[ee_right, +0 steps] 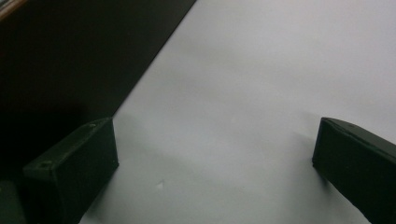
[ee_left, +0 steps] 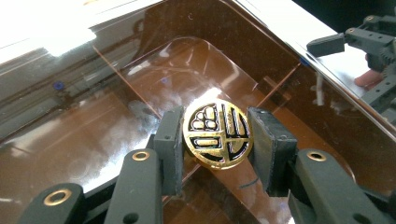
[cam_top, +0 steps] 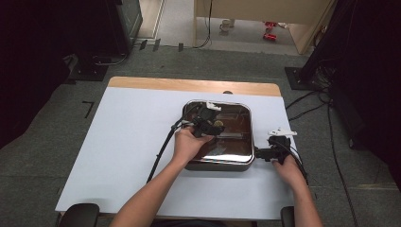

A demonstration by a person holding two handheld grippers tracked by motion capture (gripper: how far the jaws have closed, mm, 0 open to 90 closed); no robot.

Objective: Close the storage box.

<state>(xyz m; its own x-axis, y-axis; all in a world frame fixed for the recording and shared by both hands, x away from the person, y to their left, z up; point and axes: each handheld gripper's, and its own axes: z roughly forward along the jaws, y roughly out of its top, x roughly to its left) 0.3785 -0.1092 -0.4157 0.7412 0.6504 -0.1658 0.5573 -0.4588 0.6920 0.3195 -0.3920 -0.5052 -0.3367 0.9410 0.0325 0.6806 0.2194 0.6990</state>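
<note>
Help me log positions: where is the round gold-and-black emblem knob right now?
The round gold-and-black emblem knob sits mid-lid on the brown glass lid, between the left gripper jaws in the left gripper view.

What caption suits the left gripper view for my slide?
Left gripper jaws flank a round gold-and-black emblem knob on a brown-tinted glass lid.

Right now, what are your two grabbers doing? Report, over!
Left gripper shut on gold knob of brown glass lid. Right gripper open, beside the pan. Nothing in the way.
</note>
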